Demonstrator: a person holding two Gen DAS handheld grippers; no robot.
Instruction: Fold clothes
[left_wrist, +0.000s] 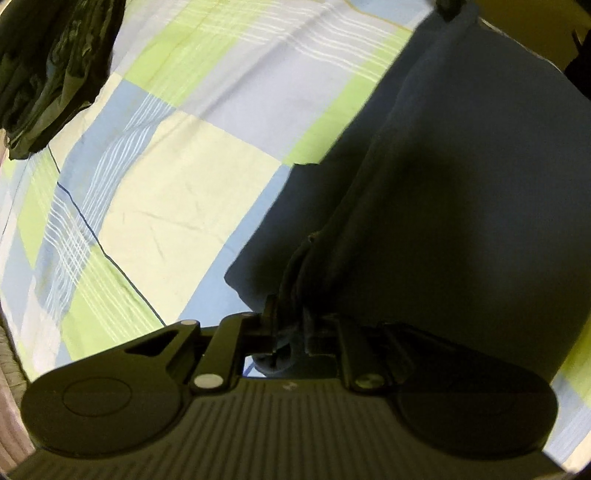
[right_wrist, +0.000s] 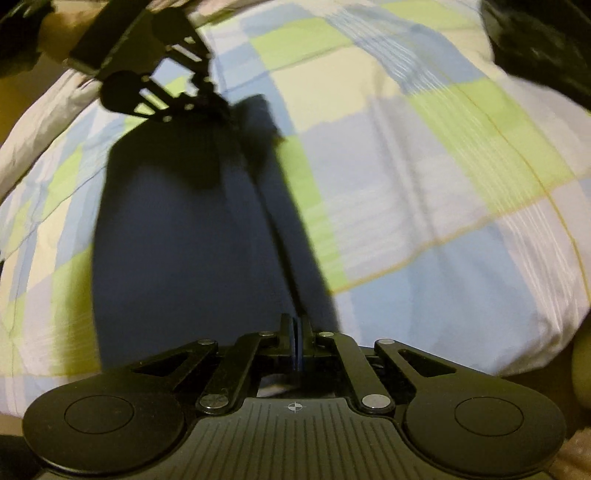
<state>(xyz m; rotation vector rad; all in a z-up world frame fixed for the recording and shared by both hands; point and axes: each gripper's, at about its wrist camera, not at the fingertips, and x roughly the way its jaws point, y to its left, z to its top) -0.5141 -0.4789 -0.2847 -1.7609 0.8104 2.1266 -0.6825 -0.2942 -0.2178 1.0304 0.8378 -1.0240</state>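
- Navy cloth (right_wrist: 192, 236), the garment to be folded, hung stretched between the two grippers above a checked sheet (left_wrist: 166, 177), one long crease running down its middle
- Its lower part touched or nearly touched the sheet; the blur hid which
- Left gripper (left_wrist: 290, 321) had its fingers pressed together on a bunched corner of the cloth, a twisted knot of fabric poking through behind them
- Right gripper (right_wrist: 296, 332) had its fingers closed to a thin slit, a blue edge of the cloth pinched flat between them
- From the right wrist view, the left gripper (right_wrist: 212, 101) showed at the far end of the cloth, top left, clamped on that end
- Below and around lay the sheet (right_wrist: 424, 184) in pale green, blue, cream and lilac squares, with thin white stripes and a piped seam
- Dark crumpled clothes (left_wrist: 48, 70) sat on the sheet at the upper left of the left wrist view, well apart from the cloth
- Another dark heap (right_wrist: 543, 48) lay at the upper right of the right wrist view, too blurred to make out
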